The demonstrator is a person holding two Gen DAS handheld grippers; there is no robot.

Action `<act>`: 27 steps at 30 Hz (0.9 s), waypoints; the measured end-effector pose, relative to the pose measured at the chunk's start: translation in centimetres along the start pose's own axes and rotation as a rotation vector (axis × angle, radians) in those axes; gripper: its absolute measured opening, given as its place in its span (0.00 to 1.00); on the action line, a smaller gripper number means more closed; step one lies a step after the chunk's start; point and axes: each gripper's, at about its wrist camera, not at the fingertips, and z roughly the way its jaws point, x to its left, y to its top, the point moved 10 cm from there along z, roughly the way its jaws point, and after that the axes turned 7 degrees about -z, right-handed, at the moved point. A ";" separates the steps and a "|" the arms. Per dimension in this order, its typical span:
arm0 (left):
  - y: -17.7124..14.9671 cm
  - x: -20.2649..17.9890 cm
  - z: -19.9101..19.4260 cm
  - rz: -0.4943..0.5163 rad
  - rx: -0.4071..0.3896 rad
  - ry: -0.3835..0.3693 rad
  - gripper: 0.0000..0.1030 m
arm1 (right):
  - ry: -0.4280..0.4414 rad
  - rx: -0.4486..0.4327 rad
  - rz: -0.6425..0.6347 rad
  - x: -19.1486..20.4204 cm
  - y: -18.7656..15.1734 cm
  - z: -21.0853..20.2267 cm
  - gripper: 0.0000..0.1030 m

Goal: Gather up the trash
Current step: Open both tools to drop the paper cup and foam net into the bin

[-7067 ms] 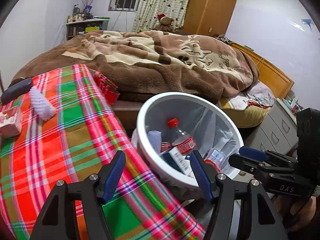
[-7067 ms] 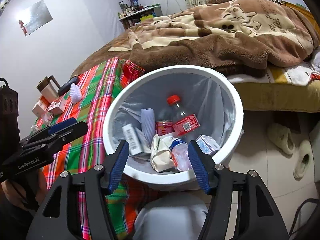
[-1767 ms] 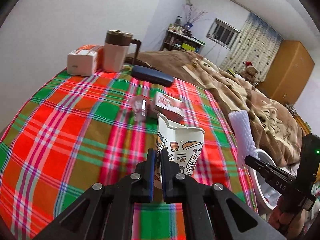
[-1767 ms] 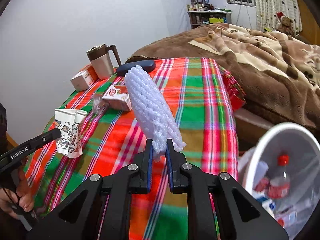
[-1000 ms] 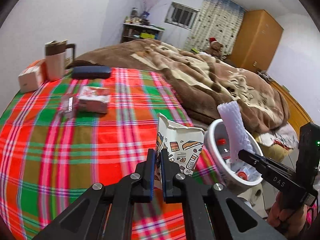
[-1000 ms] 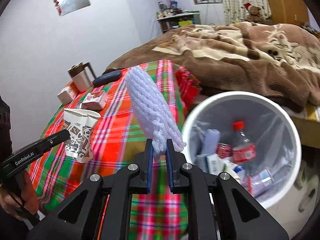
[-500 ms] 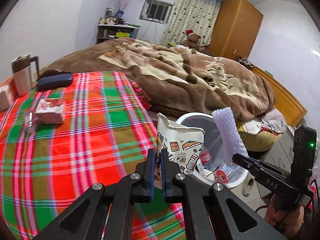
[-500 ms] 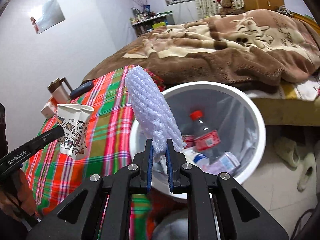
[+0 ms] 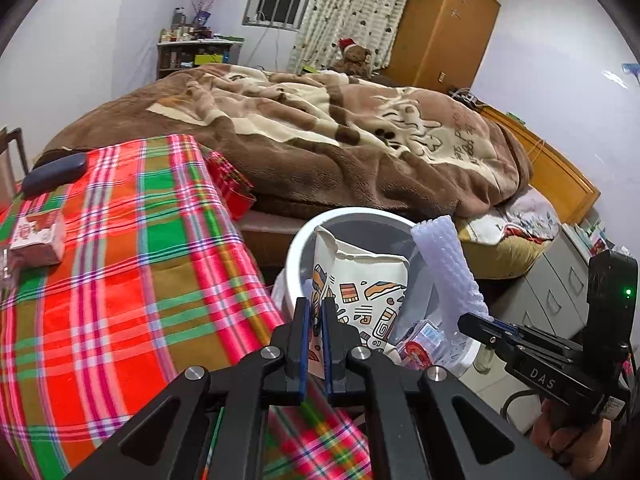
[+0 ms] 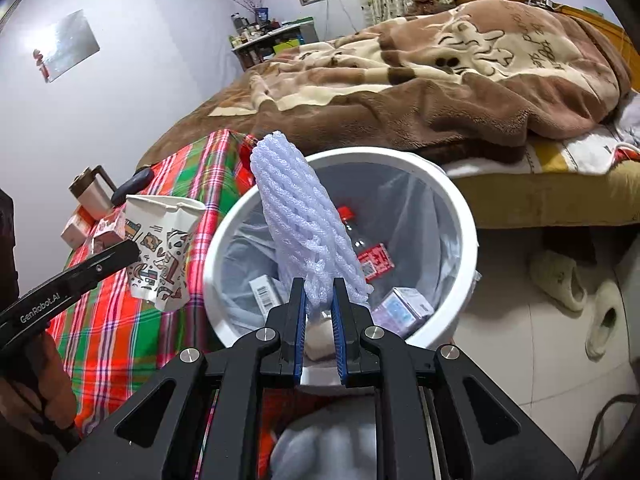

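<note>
A home bedroom: blanketed bed (image 9: 340, 140), wardrobe (image 9: 440, 28), curtained window (image 9: 280, 10).

The round white plastic bin (image 9: 294, 248) is seen close, from above the plaid-covered tabletop (image 9: 120, 280), by the left wrist camera; it is viewed steeply downward (image 10: 460, 208) by the right. Bin, tabletop and brown-blanketed bed (image 9: 320, 140) are shared.

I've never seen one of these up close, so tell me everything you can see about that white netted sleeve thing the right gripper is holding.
The foam net sleeve is a pale, slightly bluish-white tube of woven foam strands, soft-looking, with a rounded closed-looking top and a frayed lower end. It stands nearly upright, leaning a little left. The right gripper pinches its lower end between blue-padded fingers; nothing else touches it. It is held over the white trash bin, in front of the bottle and cartons inside. From the left wrist view its top end looks open and flattened.
</note>
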 end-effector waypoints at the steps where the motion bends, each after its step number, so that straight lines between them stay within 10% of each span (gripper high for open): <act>1: -0.1 -0.2 0.3 0.006 0.006 -0.003 0.05 | 0.000 0.002 0.001 -0.1 -0.1 0.0 0.12; 17: 0.2 -1.5 3.7 -0.004 0.049 -0.077 0.13 | 0.010 0.048 0.007 -0.7 -0.4 0.9 0.16; 24: 0.6 -0.7 2.5 -0.016 0.030 -0.072 0.19 | 0.027 0.026 0.022 -0.7 -0.1 0.6 0.53; 27: 0.6 0.1 1.8 -0.034 0.025 -0.065 0.19 | 0.032 0.021 0.009 -0.3 0.0 0.4 0.53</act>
